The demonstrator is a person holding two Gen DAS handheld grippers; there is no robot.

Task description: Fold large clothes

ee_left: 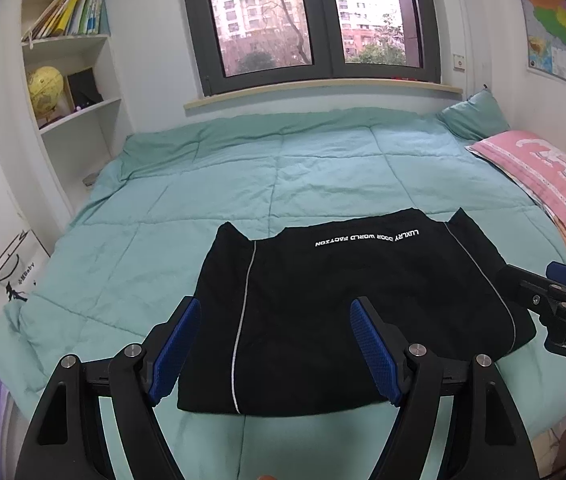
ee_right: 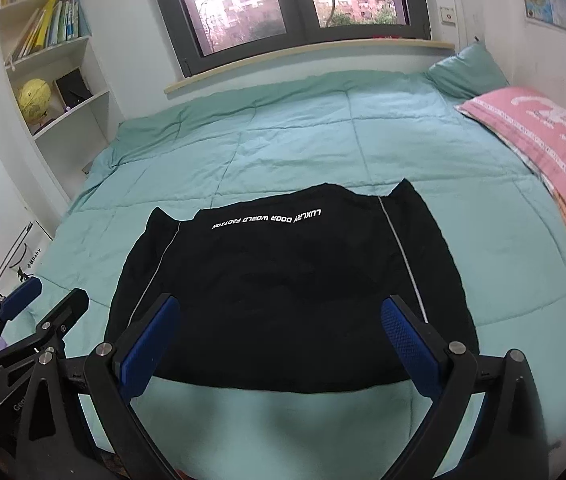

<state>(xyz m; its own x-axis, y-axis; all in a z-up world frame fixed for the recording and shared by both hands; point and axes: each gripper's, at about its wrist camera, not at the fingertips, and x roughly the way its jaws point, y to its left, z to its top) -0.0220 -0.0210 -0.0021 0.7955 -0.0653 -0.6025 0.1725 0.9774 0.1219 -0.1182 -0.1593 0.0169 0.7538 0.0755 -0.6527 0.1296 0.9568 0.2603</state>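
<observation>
Both grippers' fingers wide, empty | black garment (ee_left: 323,304) folded; near edge partly hidden

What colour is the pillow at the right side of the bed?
Pink pillow with white print, clearest in the right wrist view.

Soft window (ee_left: 315,20) daylight, sharp, fisheye-bent edges

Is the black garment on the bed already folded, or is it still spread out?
Folded: the black garment lies as a compact block on the green quilt, no sleeves spread out.
</observation>
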